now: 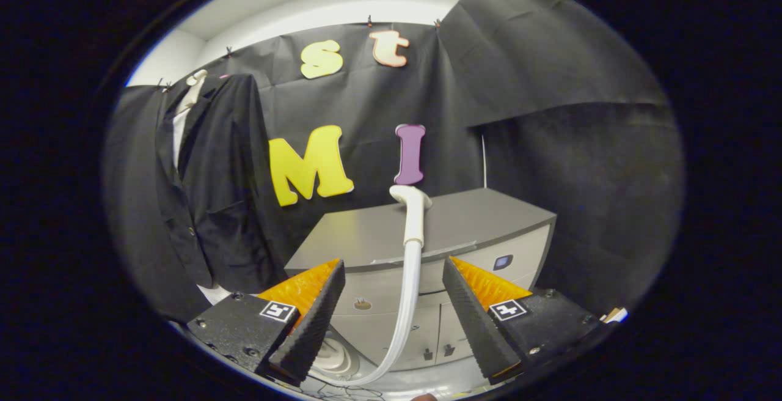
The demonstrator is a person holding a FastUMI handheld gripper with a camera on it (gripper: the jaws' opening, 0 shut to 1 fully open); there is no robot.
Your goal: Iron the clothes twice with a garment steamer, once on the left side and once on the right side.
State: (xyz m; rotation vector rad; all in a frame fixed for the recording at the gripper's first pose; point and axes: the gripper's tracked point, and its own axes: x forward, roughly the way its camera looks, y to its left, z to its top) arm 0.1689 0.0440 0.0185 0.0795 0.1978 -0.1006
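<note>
The gripper (394, 282) is held open, its fingers apart around the steamer hose (408, 303) (untouched). Beyond, the steamer head (413, 205) is seen above a grey cabinet (464, 224). The dark jacket (214, 187) hangs left, partly cut off.

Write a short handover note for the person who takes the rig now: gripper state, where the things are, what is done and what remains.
Hand-held gripper: open, holding nothing; the steamer hose runs up between its fingers without touching them.
Steamer head: upright above the grey cabinet, just ahead of the fingers, on its white hose.
Dark jacket: hanging on the booth wall, beside the cabinet.
Done: nothing visible; the steamer is not picked up.
Left: grasp the steamer, iron the left side, then the right.
</note>
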